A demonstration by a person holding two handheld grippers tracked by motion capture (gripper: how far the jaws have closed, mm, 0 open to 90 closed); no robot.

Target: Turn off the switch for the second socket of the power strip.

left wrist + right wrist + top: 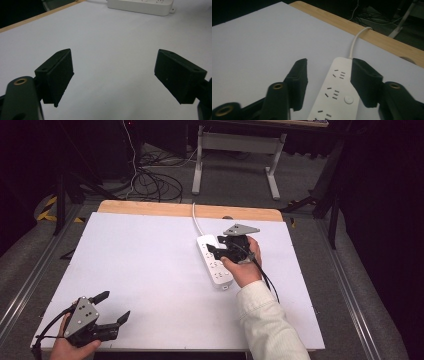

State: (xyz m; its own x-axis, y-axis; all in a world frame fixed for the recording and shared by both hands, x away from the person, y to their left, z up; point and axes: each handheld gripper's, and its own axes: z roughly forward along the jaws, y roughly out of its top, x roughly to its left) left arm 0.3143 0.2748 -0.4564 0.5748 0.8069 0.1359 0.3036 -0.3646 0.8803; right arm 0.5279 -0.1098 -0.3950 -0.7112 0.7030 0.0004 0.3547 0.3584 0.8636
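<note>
While the white table point(150, 270) takes up most of the high view, the white power strip point(214, 262) lies right of centre, its cord point(196, 220) running up over the wooden edge, likely so the sockets stay reachable. The right gripper point(216, 251) hovers over the strip's upper end, jaws partly apart with nothing pinched; in the right gripper view the strip point(337, 92) sits between them. At lower left, the left gripper point(111, 306) rests near the edge, jaws wide, apparently waiting.
</note>
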